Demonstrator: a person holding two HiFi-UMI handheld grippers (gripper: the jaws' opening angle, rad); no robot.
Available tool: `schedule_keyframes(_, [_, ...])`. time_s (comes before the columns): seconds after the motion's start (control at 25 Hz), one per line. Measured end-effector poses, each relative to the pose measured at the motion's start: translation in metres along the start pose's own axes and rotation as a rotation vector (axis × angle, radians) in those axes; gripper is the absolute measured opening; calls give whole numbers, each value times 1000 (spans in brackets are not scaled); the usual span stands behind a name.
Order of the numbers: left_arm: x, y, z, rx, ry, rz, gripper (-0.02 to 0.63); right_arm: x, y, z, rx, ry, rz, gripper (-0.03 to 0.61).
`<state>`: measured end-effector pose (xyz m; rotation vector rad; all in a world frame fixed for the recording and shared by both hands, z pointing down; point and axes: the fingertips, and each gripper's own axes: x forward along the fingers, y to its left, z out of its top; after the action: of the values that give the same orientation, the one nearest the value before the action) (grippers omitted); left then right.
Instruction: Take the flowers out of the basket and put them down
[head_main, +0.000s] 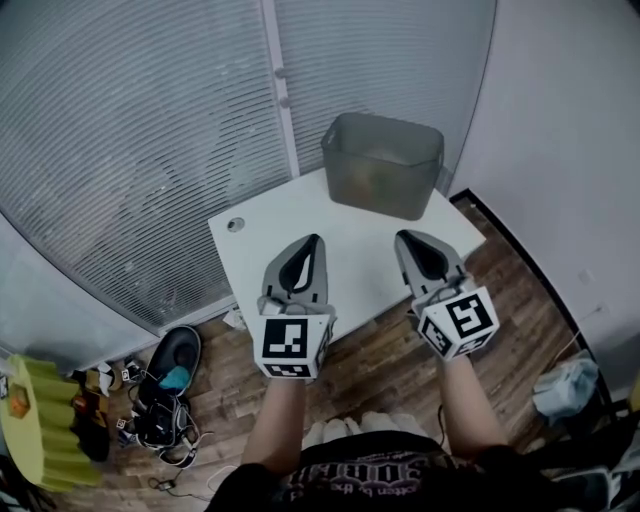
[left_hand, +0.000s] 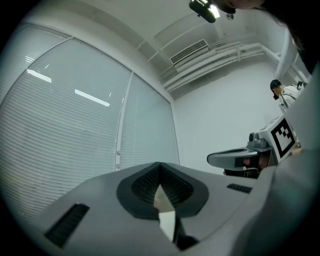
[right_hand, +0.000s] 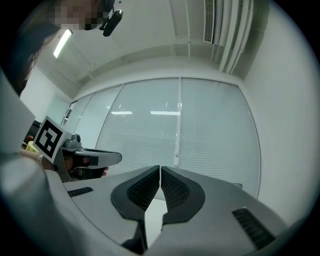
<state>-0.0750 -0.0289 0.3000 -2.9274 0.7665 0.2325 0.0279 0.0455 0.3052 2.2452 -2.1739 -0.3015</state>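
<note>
A grey translucent basket (head_main: 383, 165) stands at the far end of the white table (head_main: 340, 250). Something faintly orange shows through its wall; I cannot make out flowers. My left gripper (head_main: 312, 242) and right gripper (head_main: 404, 240) hover side by side over the table's near part, short of the basket, both shut and empty. In the left gripper view the left gripper (left_hand: 160, 167) has its jaws together and points up at the blinds, with the right gripper (left_hand: 240, 157) at the right. In the right gripper view the right gripper (right_hand: 160, 170) is shut too, and the left gripper (right_hand: 95, 159) shows at the left.
Window blinds (head_main: 150, 120) run behind the table, and a white wall (head_main: 570, 150) stands to the right. A cable hole (head_main: 235, 224) sits near the table's left corner. Shoes and cables (head_main: 165, 385) lie on the wooden floor at lower left, a pale bag (head_main: 568, 385) at lower right.
</note>
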Motion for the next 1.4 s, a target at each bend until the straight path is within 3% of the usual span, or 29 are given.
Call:
schedule_keyframes(0.64, [36, 15, -11, -15, 13, -9, -3, 30, -20, -5, 7, 4, 21, 29])
schedule_keyframes(1.4, [167, 21, -34, 26, 39, 91, -3, 117, -140, -33, 38, -9, 118, 29])
